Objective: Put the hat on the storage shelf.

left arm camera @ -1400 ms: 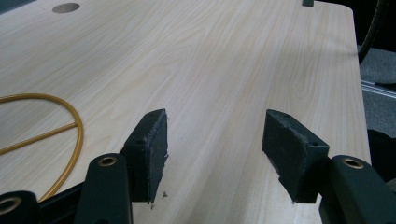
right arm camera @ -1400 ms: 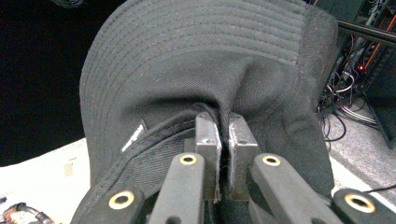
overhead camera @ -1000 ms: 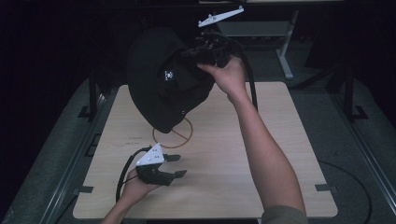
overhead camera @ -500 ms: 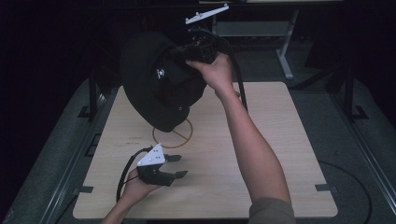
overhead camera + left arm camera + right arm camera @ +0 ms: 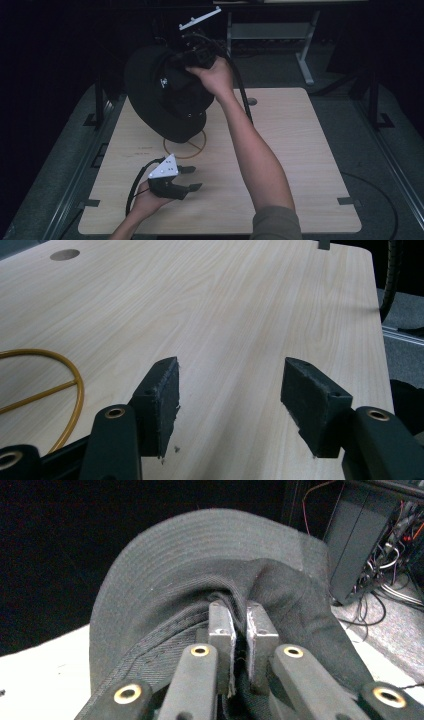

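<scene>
Right gripper (image 5: 192, 56) is raised over the far left part of the table (image 5: 300, 150), jaws pinched nearly together on a fold of the black hat (image 5: 170, 100). In the right gripper view the 2 pads sit close with bunched fabric of the hat (image 5: 200, 580) between them, stitched brim arching above. Those jaws have just eased apart a hair, cloth still clamped between them. Grey three-cornered plate (image 5: 200, 18) sits on top of that gripper, black cable (image 5: 242, 90) trailing down past the forearm.

Hat hangs in the air from that grip, its lower edge above the yellow ring (image 5: 186, 146) marked on the tabletop; contact with the table can't be told. Small white emblem (image 5: 163, 82) on the crown, too small to read. No other legible writing or brand.

Left gripper (image 5: 190, 178) rests low near the front left of the table, held in the left hand (image 5: 145, 202). Its 2 jaws stand well apart with nothing between them, bare wood under them in the left gripper view, and part of the yellow ring (image 5: 55, 375) at the left.
</scene>
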Available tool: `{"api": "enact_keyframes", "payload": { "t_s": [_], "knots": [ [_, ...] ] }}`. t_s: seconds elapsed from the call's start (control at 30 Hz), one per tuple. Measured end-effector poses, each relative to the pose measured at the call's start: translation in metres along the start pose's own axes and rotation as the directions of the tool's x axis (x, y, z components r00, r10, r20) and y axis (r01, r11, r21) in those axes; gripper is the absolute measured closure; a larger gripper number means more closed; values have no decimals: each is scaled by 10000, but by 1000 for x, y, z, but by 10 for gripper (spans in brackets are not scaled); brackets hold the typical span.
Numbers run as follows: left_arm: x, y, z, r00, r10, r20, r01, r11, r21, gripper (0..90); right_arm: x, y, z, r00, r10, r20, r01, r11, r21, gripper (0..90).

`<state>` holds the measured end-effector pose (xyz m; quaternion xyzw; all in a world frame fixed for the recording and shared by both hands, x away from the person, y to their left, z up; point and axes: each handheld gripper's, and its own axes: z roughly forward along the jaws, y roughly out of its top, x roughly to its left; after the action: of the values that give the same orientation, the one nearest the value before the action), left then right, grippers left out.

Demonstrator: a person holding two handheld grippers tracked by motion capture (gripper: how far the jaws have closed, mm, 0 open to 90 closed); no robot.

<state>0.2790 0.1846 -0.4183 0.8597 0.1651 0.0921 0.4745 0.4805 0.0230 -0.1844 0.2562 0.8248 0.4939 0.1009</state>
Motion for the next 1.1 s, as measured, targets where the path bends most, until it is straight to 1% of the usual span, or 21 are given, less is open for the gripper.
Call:
{"api": "enact_keyframes", "payload": {
  "t_s": [0.03,0.07,0.1,0.13,0.17,0.2,0.23,0.27,0.3,0.4,0.47,0.5,0.6,0.7,0.8,0.87,0.9,0.93,1.0,1.1],
  "knots": [
    [0,0,1,10000,11,15,-11,10000,-15,399,0,1,4,10000,-60,37,60,10000,57,814],
    [-1,0,1,10000,-21,17,21,10000,-51,399,2,2,11,10000,-65,19,65,10000,55,779],
    [-1,0,2,10000,-64,68,65,9999,-132,398,2,3,14,10000,-15,-28,15,10000,19,731],
    [-2,0,2,10000,-27,56,28,9999,-113,398,3,3,19,9999,125,-64,-125,9999,55,687],
    [-3,0,2,10000,-58,60,59,9999,-125,398,3,3,23,9999,127,-92,-125,9997,195,645],
    [-3,0,3,9999,-49,96,51,9998,-166,398,4,2,27,9998,127,-131,-122,9993,365,631],
    [-4,0,3,9999,-2,102,3,9999,-149,398,4,0,30,10000,-33,-58,36,9985,548,607],
    [-4,0,3,10000,20,97,-19,10000,-98,397,4,-2,30,9999,-72,-82,77,9975,701,588],
    [-5,0,4,9999,-6,123,7,10000,-89,397,3,-4,30,9999,-78,-114,86,9976,684,577],
    [-5,0,4,9999,-24,150,24,10000,-23,395,-3,-13,21,9990,303,-323,-291,9989,364,548],
    [-6,1,3,9999,-4,150,4,10000,-14,395,-5,-16,18,9988,351,-341,-338,9987,370,530],
    [-7,1,3,9998,-8,178,8,10000,-27,394,-8,-21,12,9975,553,-431,-541,9981,281,507],
    [-8,1,3,9999,51,148,-50,10000,-30,392,-11,-27,2,9969,613,-500,-611,9981,51,480],
    [-8,1,3,9999,-15,146,16,9999,-121,391,-13,-36,-10,9963,700,-490,-709,9974,-162,459],
    [-8,1,3,9999,-28,136,30,9999,-137,391,-16,-43,-19,9955,847,-436,-857,9961,-206,442],
    [-8,1,3,9999,-23,128,25,9999,-133,388,-18,-48,-25,9953,853,-459,-868,9958,-305,436],
    [-8,1,3,9999,-47,123,49,9999,-123,388,-18,-48,-25,9953,853,-459,-868,9958,-305,436],
    [-7,1,2,9999,-7,102,8,10000,-83,385,-21,-53,-31,9947,933,-425,-949,9949,-356,414],
    [-7,1,2,10000,16,75,-15,10000,-86,381,-23,-57,-36,9940,986,-469,-1003,9943,-364,402],
    [-7,1,3,9999,-75,85,75,10000,-59,374,-25,-64,-43,9935,1060,-422,-1080,9930,-477,380]
  ]
}}
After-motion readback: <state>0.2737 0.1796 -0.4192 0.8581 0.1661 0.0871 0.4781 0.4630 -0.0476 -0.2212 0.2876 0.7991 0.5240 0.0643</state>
